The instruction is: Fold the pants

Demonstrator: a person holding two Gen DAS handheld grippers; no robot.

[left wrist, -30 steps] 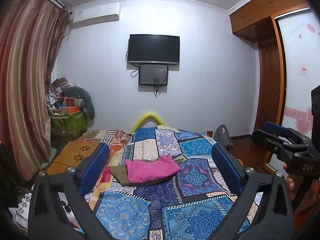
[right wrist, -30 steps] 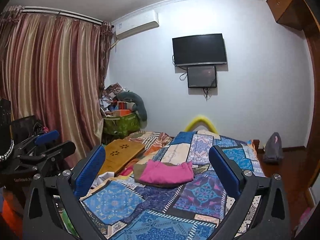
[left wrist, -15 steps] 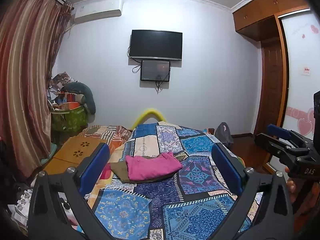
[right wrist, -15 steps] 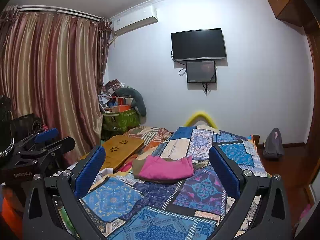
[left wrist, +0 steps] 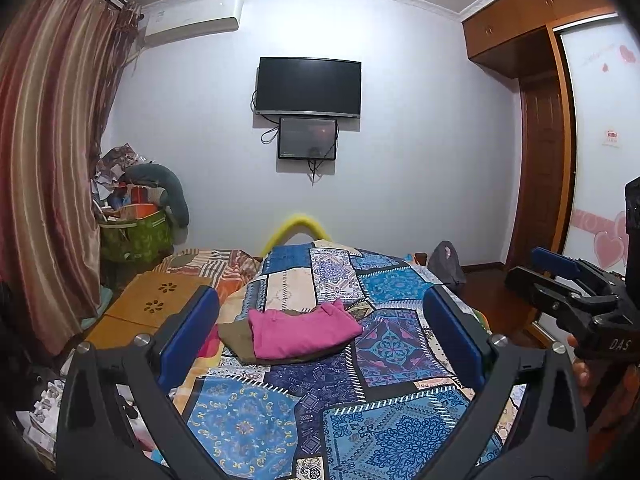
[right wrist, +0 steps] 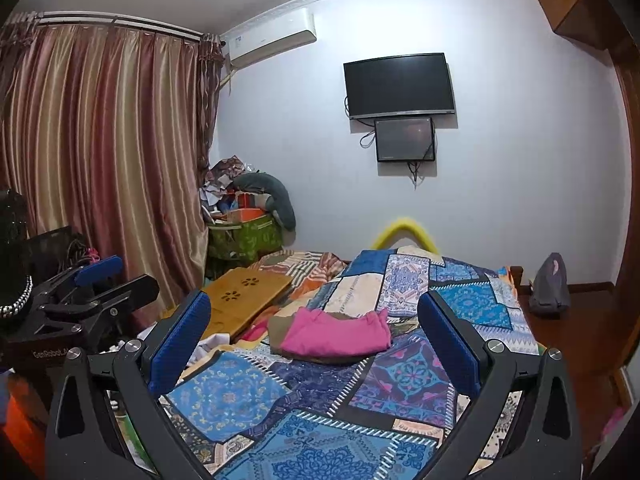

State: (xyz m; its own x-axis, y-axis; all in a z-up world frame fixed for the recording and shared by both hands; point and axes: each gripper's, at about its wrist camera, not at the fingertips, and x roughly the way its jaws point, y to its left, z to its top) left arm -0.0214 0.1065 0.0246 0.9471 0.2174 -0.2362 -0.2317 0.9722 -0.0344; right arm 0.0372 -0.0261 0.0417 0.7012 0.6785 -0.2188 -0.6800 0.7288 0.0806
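Note:
A folded pink garment point(left wrist: 302, 332) point(right wrist: 334, 334) lies on top of a folded olive-brown one point(left wrist: 236, 338) point(right wrist: 278, 326), in the middle of a bed with a blue patchwork cover point(left wrist: 384, 288) point(right wrist: 472, 300). My left gripper point(left wrist: 320, 336) is held above the near end of the bed, open and empty, well short of the pile. My right gripper point(right wrist: 314, 338) is likewise open and empty, at a similar distance. Each gripper shows at the other view's edge: the right gripper point(left wrist: 560, 284) with a hand behind it, the left gripper point(right wrist: 100, 284).
A wooden lap table point(left wrist: 160, 300) point(right wrist: 244, 292) lies on the bed's left side. Curtains point(right wrist: 100, 160) and a green bin of clutter point(left wrist: 136, 232) stand at the left. A television point(left wrist: 308, 86) hangs on the far wall. A wardrobe point(left wrist: 544, 140) fills the right.
Both views have tilted slightly upward, so the bed and the pile sit lower in frame. Both grippers stay open and empty.

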